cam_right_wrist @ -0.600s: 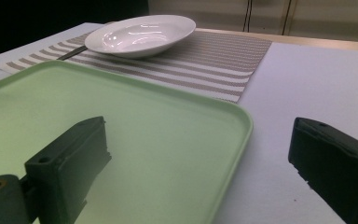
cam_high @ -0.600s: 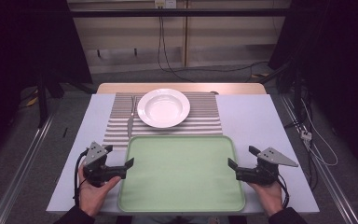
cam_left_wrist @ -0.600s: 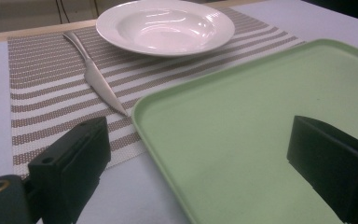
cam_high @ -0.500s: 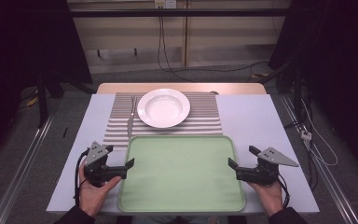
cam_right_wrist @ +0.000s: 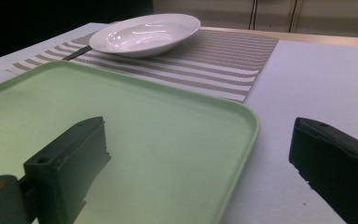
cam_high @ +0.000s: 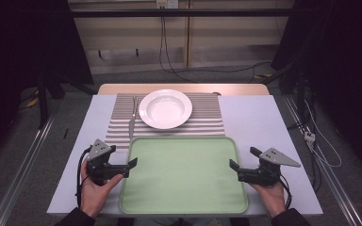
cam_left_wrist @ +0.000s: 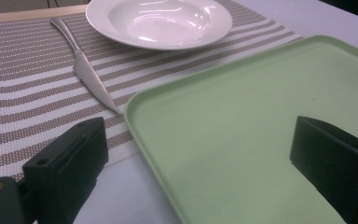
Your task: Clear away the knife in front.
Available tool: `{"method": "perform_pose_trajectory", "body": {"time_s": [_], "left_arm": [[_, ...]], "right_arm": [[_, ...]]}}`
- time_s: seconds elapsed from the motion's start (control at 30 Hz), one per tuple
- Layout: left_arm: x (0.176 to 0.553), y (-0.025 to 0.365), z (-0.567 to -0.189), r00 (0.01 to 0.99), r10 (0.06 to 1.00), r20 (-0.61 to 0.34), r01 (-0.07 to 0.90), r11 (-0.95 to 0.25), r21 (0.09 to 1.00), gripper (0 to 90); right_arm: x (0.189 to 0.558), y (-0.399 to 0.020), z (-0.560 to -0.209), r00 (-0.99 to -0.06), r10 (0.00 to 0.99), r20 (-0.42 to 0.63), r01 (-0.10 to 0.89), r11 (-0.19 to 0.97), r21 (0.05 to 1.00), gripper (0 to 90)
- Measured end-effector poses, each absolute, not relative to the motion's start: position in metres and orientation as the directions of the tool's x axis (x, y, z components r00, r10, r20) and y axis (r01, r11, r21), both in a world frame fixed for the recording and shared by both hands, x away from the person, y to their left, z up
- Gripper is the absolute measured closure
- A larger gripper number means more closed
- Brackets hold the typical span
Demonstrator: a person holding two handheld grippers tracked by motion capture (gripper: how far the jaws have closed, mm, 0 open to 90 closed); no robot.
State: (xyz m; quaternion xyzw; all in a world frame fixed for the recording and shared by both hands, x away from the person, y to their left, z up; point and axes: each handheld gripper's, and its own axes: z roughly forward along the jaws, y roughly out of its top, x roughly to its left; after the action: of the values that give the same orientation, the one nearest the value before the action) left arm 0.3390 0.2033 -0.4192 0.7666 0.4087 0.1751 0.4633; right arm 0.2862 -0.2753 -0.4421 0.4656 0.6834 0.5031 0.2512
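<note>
While each hand rests low at the near end of the table, the left gripper point(cam_high: 133, 163) hangs with its jaws spread wide and nothing between them, its tips pointing inward over the left rim of the green tray point(cam_high: 184, 174). In the left gripper view the two black jaws stand well apart, one over the white table point(cam_high: 259, 117) and the striped edge beside the tray, the other above the tray's bare floor. The right gripper point(cam_high: 233, 165) mirrors it at the tray's right rim, jaws likewise parted and holding nothing; in the right gripper view one jaw sits above the tray and the other above the table just outside the rim. Neither gripper can be seen touching the tray.

That tray lies flat and bare at the near middle of the table, between the two grippers. Its far edge meets or slightly overlaps a brown-and-white striped placemat point(cam_high: 207, 125). On the placemat sits a white deep plate point(cam_high: 165, 108), upright and with nothing in it. A metal table knife point(cam_high: 132, 120) lies just left of the plate, its tip reaching close to the tray's far left corner.
</note>
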Motion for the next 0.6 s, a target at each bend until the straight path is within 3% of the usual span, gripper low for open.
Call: {"method": "perform_pose_trajectory", "body": {"time_s": [0.23,0.33,0.6], "left_arm": [[0.353,0.201,-0.416,0.619,0.775,-0.128,0.487,-0.251,0.837,4.1],[0.359,0.199,-0.413,0.613,0.785,-0.089,0.473,-0.274,0.837,4.0],[0.381,0.201,-0.404,0.608,0.781,-0.143,0.501,-0.238,0.832,4.1]], "right_arm": [[0.286,-0.276,-0.442,-0.436,0.891,0.129,0.385,0.055,0.921,4.3],[0.286,-0.275,-0.442,-0.443,0.888,0.122,0.380,0.063,0.923,4.3],[0.286,-0.275,-0.442,-0.443,0.888,0.123,0.380,0.061,0.923,4.3]]}}
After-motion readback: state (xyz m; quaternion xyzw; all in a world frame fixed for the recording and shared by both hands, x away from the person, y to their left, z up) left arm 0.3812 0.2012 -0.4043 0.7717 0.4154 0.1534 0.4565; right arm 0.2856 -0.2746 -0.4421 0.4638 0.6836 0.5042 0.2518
